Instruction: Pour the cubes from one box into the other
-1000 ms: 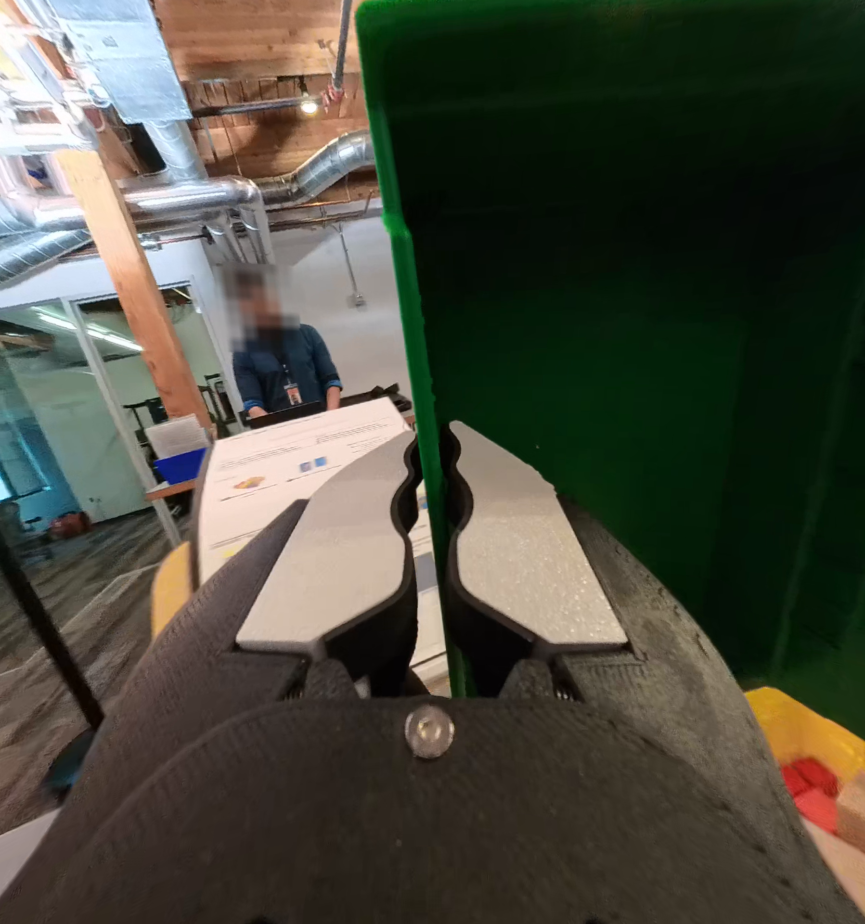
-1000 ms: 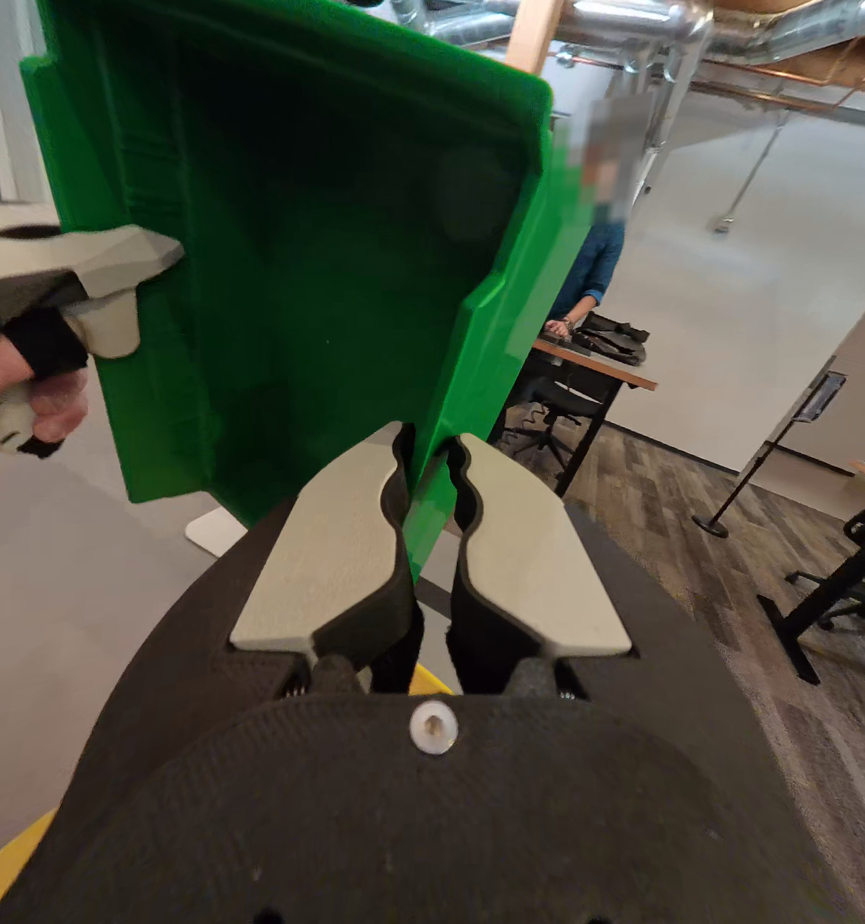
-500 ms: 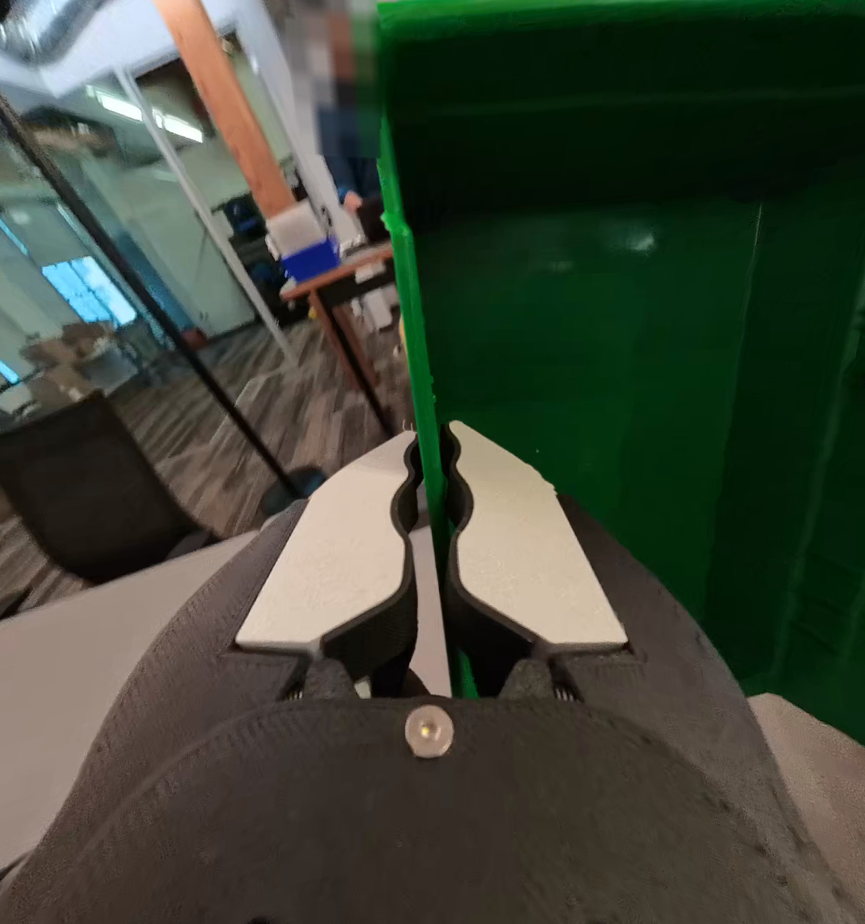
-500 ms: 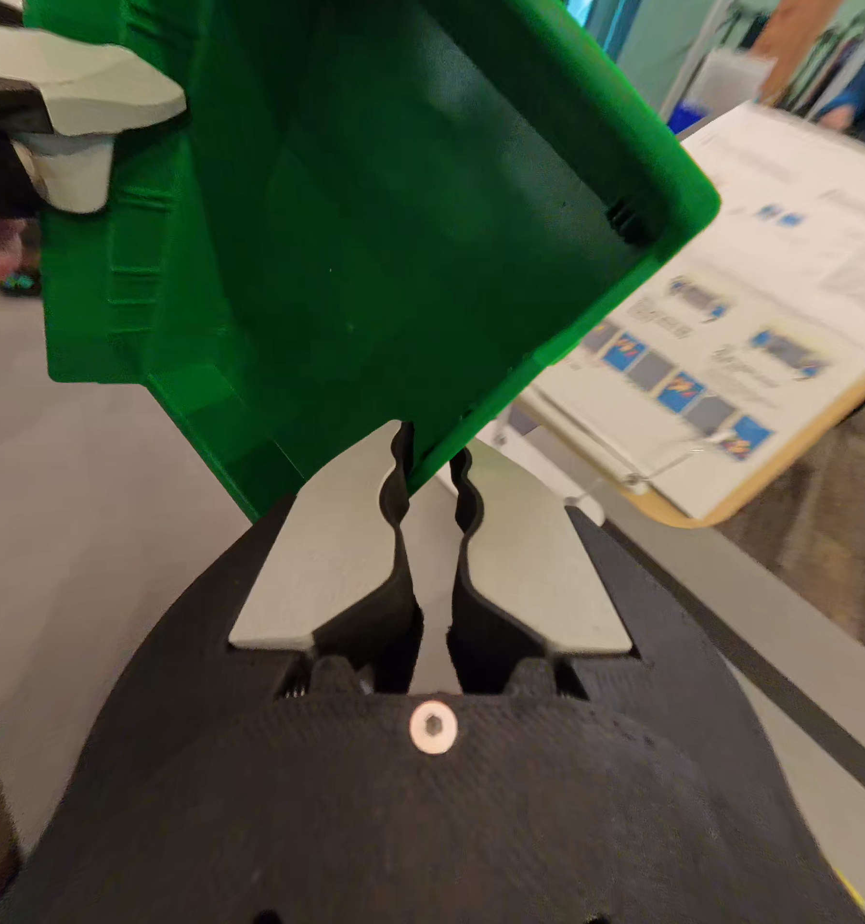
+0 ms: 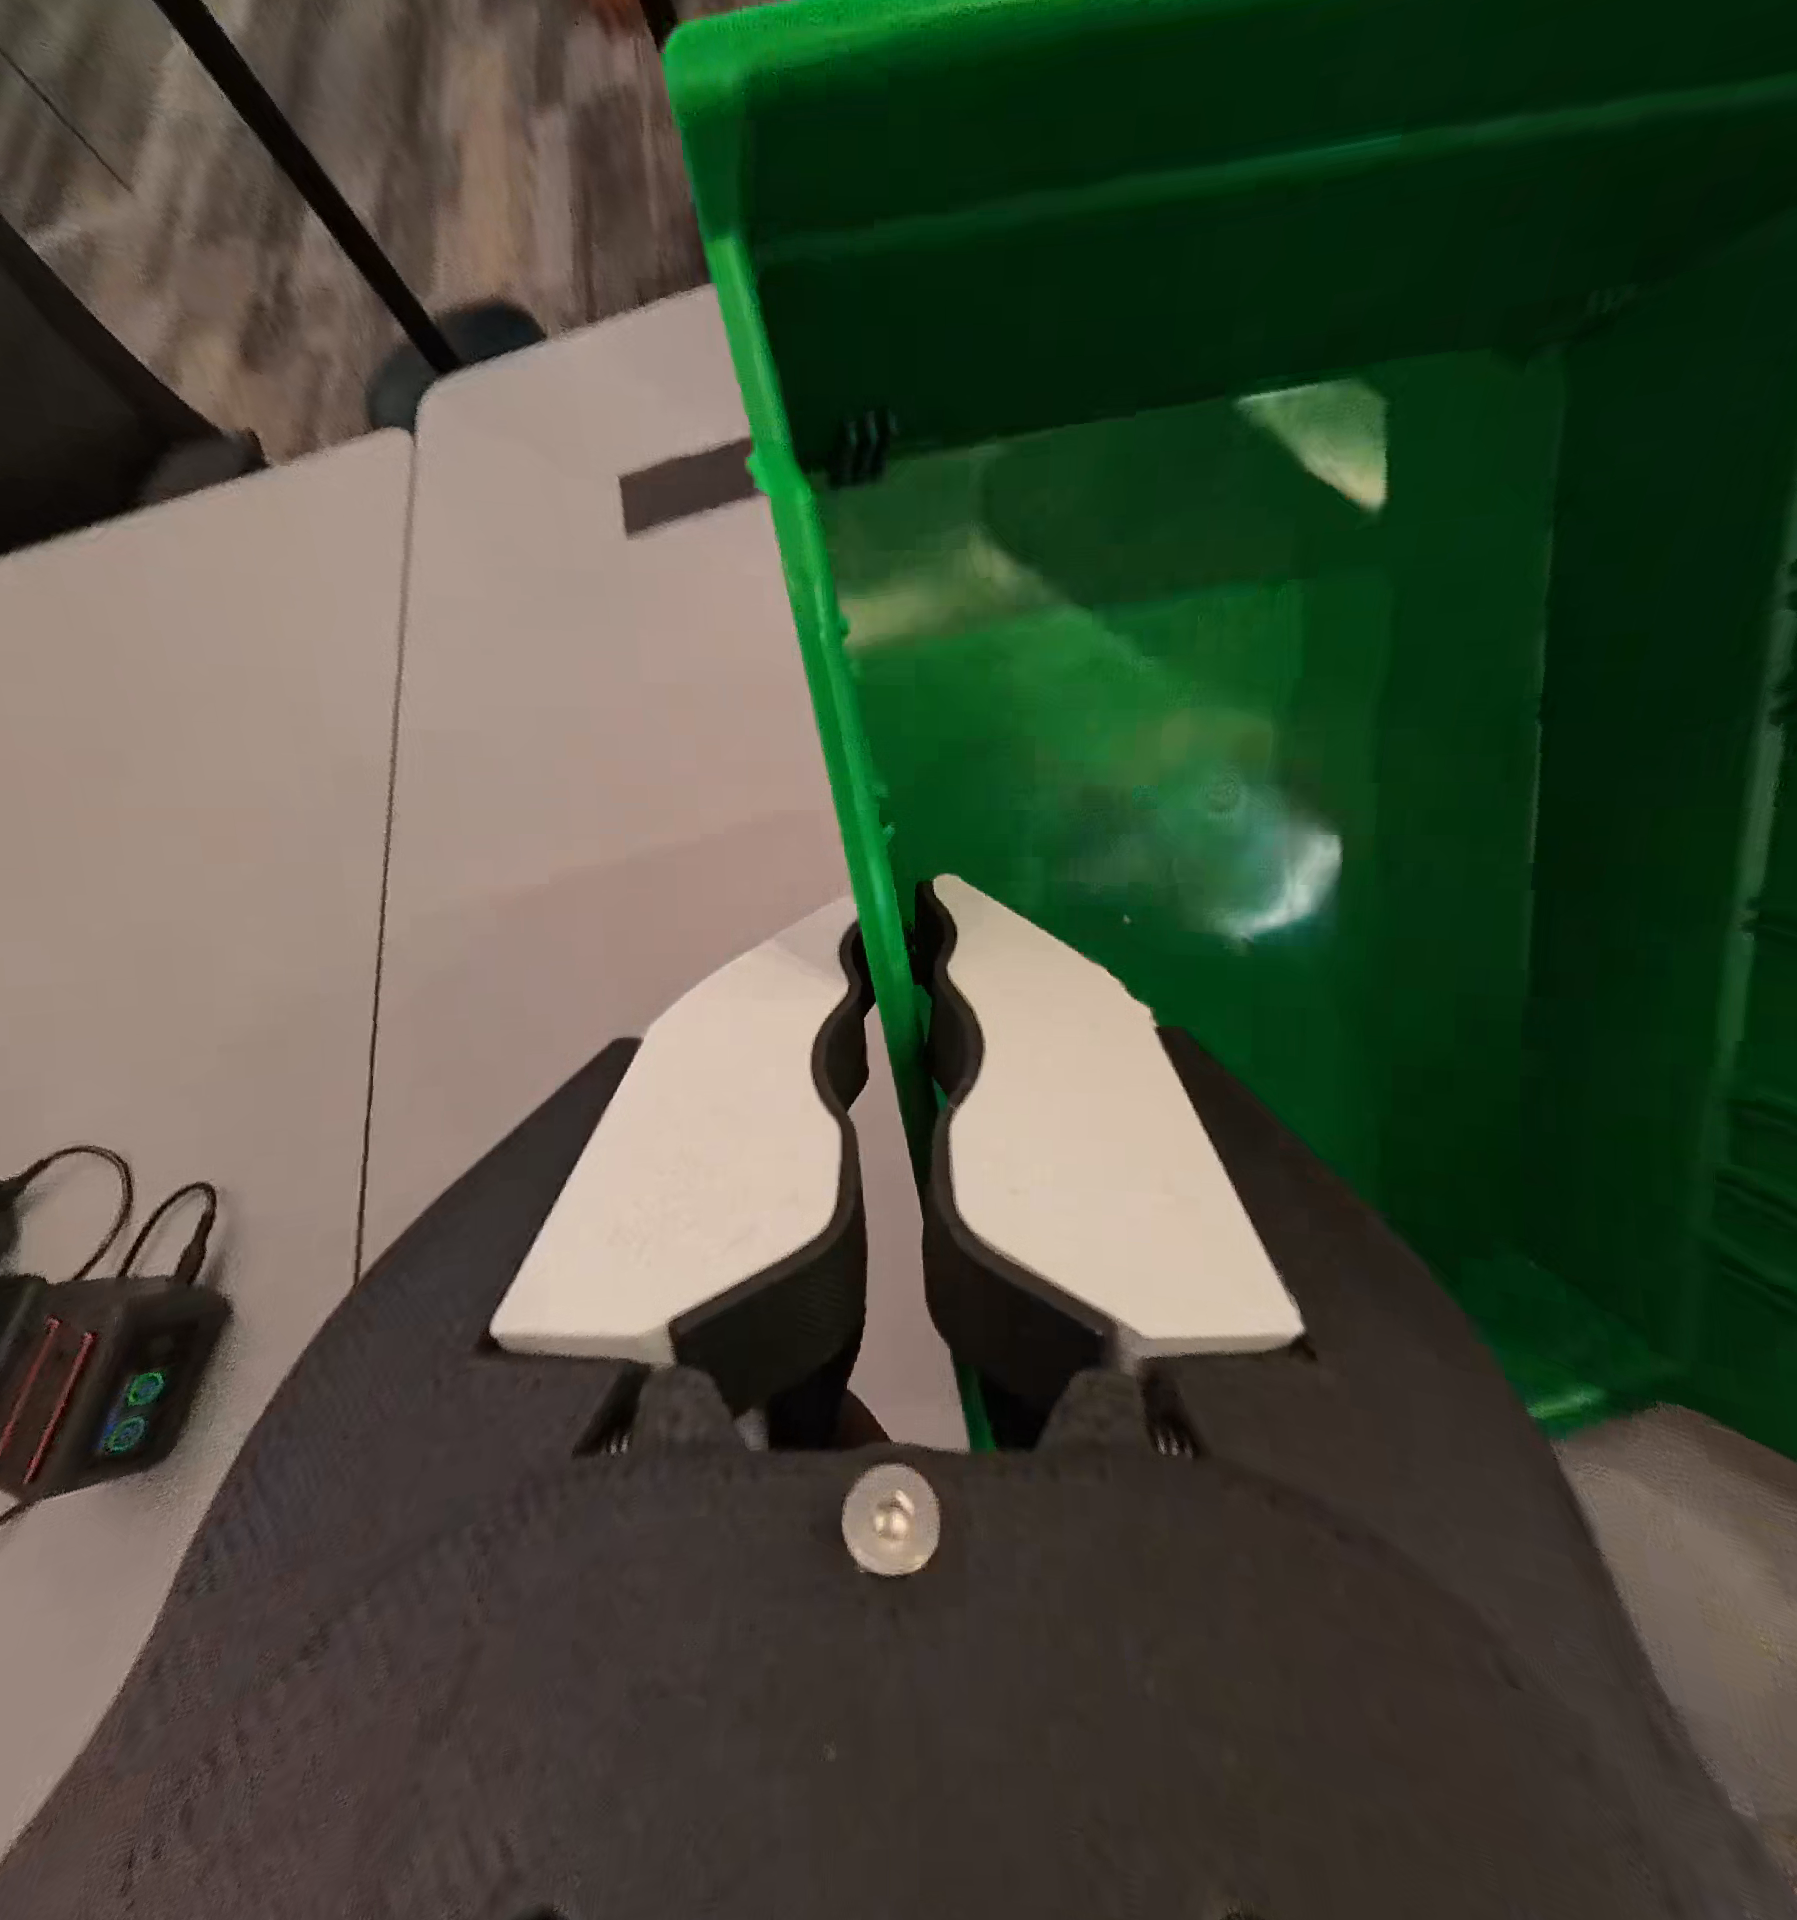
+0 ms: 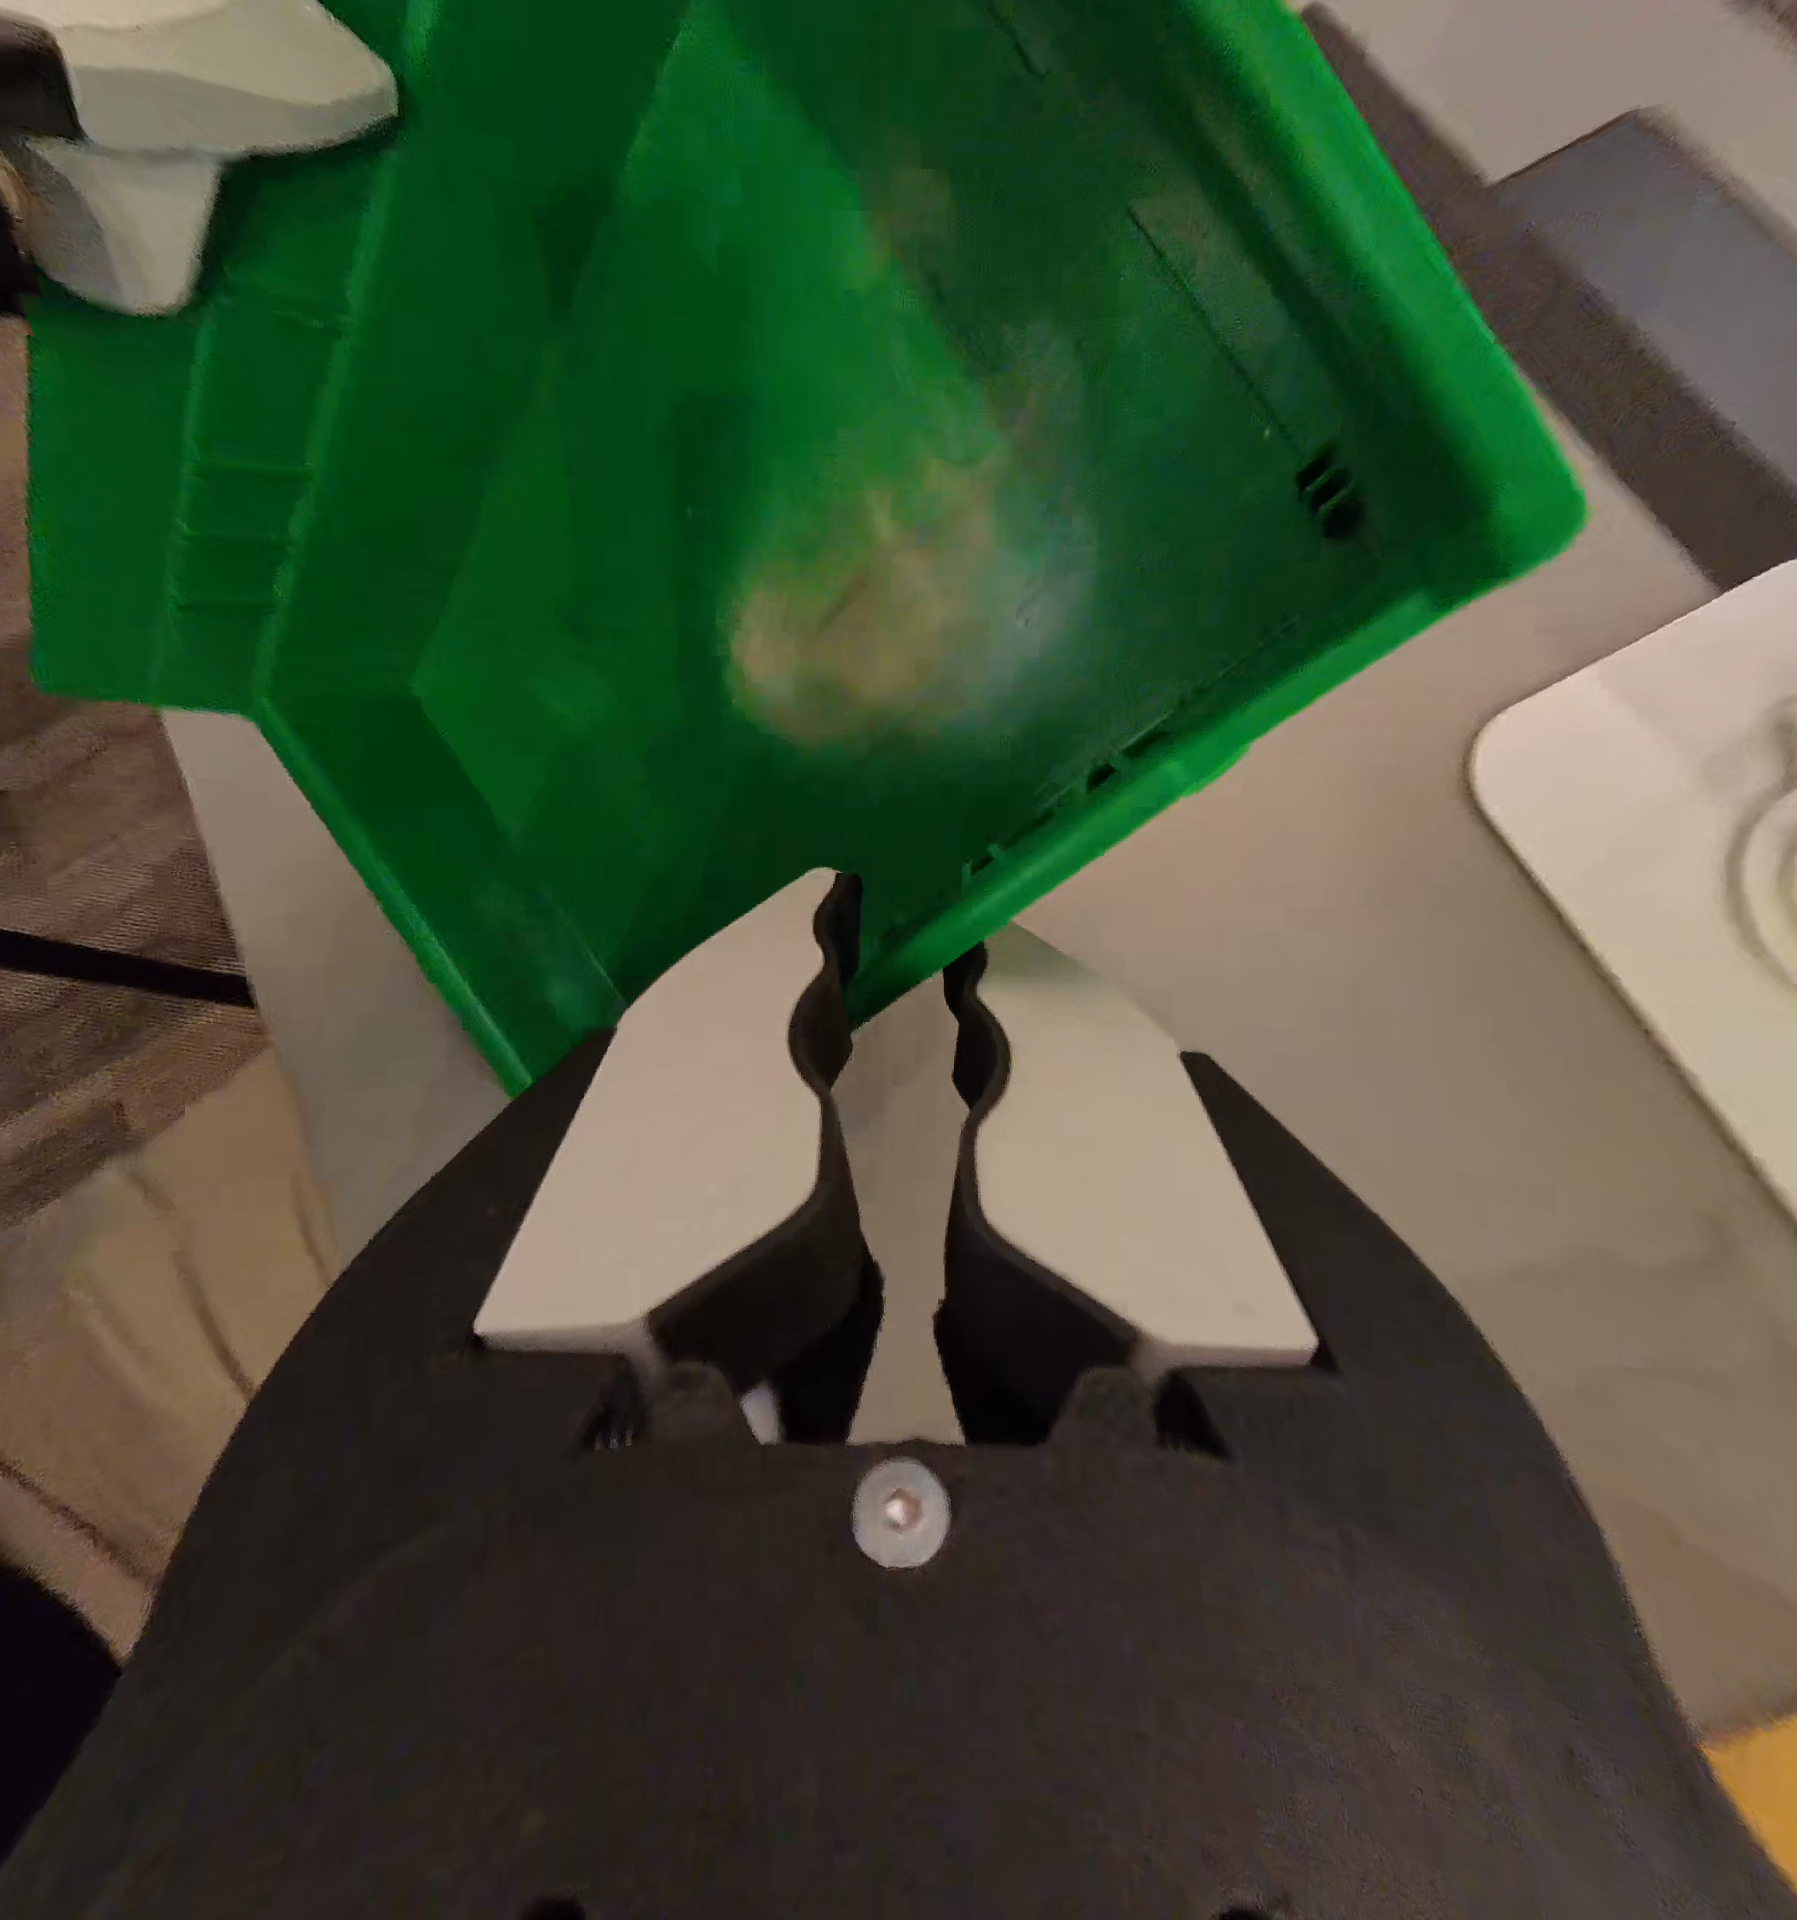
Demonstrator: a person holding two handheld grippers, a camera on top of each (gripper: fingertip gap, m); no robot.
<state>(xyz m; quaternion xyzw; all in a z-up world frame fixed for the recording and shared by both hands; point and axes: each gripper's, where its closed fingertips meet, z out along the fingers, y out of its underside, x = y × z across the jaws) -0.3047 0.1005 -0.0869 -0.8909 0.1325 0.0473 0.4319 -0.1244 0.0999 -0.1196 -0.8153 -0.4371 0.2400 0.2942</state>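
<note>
Both grippers hold an empty green box above the grey table. My left gripper is shut on the box's left wall, which runs between its fingers. In the right wrist view the green box shows its open inside with no cubes in it. My right gripper is shut on the box's near wall. The left gripper's fingers show at the box's far corner, top left. A yellow corner at the bottom right looks like the other box. No cubes are in view.
The grey table has a seam and a dark tape patch. A small black device with cables lies at its left. A white tray-like object sits at the right. Wood-look floor lies beyond the table edge.
Both grippers have tilted the green box back down, from facing the room and ceiling toward the table. The yellow box with cubes has left the left wrist view.
</note>
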